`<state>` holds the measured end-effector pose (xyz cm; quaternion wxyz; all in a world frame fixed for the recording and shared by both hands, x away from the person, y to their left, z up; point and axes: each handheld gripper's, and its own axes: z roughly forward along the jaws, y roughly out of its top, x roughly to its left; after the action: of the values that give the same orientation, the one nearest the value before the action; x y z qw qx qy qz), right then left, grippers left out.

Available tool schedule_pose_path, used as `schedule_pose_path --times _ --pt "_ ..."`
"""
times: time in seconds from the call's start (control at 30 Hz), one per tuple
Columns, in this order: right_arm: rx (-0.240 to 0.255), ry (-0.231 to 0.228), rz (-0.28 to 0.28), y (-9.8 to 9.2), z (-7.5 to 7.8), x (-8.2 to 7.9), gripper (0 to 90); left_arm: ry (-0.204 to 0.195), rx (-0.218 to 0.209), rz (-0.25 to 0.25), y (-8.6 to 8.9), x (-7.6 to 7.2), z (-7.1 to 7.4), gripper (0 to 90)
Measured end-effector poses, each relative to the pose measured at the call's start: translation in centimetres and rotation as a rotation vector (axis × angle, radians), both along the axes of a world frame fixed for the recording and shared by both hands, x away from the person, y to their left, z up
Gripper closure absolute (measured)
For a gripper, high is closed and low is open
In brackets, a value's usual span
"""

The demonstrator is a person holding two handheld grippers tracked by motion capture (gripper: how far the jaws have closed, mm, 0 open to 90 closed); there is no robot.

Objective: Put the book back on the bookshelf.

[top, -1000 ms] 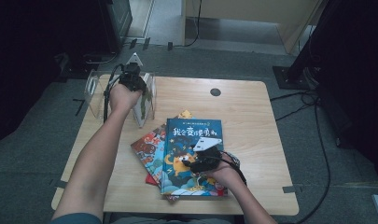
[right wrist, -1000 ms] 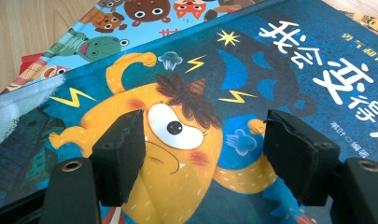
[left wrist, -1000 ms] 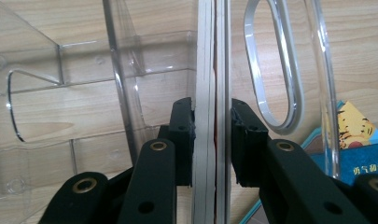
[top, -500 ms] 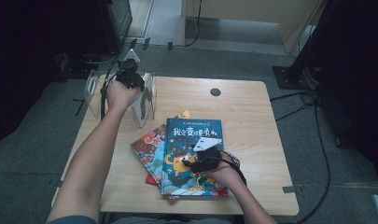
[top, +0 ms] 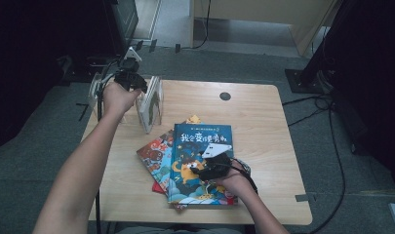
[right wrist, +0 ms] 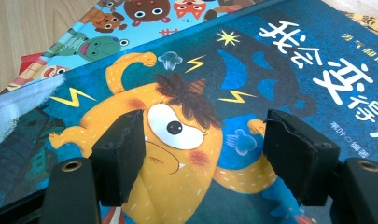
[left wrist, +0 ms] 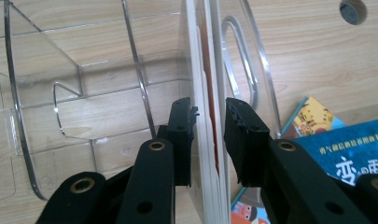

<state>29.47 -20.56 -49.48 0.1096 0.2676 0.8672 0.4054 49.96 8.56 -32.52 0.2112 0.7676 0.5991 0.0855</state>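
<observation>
- Left gripper view: left gripper (left wrist: 209,112) astride the top edge of a thin standing book (left wrist: 207,70), one black jaw on each side, pads right against the covers. Clenched or just let go, cannot tell.
- Standing book upright on its edge in the right-hand slot of the clear rack (left wrist: 37,93), long axis running straight away from the jaws toward the top of the frame.
- Right gripper view: right gripper (right wrist: 205,126) released, jaws spread wide and empty, set low over the cover of the blue book (right wrist: 280,70).
- Blue book flat on top of the pile, directly under those jaws, with an animal-cover book (right wrist: 130,18) peeking out beneath at the upper left of the frame.
- High view: rack (top: 151,100) at the upper left of the table (top: 263,112), pile at lower centre, well apart. Blue book's long axis from the bottom of the frame toward the top, tilted only a little.
- Right gripper (top: 212,168) already on the pile, so nearer to the next book. Left gripper (top: 130,78) nearer to the rack, which lies up and to the left of the pile.
- Against the frame from a second earlier: left hand (top: 116,97) slightly higher and further toward the upper left of the frame; right gripper, pile and rack unmoved.
</observation>
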Motion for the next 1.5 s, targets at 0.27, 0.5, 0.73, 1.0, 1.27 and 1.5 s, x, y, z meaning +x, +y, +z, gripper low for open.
schedule_pose_path --times 0.27,0.5,0.73,1.0,1.27,1.5 --pt "0.000 -0.001 0.000 0.0 0.0 0.0 29.3 0.002 -0.004 -0.050 0.5 -1.8 0.2 70.7" --pt "0.000 0.000 0.000 0.0 0.0 0.0 29.3 0.010 -0.003 -0.099 0.9 -3.5 -0.6 68.9" --pt "0.002 0.002 -0.002 0.0 0.0 0.0 29.4 0.003 -0.054 -0.146 1.2 -5.7 -0.7 64.6" --pt "0.002 0.004 -0.002 0.0 0.0 0.0 29.8 -0.012 -0.087 -0.247 0.3 -8.7 -2.2 53.1" --pt "0.004 0.007 -0.009 -0.3 0.1 0.0 33.1 -0.053 -0.118 -0.329 -0.5 -10.9 -3.8 44.9" --pt "0.022 0.020 -0.029 -1.1 0.4 0.2 38.4 -0.083 -0.154 -0.382 -1.0 -12.9 -5.3 40.7"
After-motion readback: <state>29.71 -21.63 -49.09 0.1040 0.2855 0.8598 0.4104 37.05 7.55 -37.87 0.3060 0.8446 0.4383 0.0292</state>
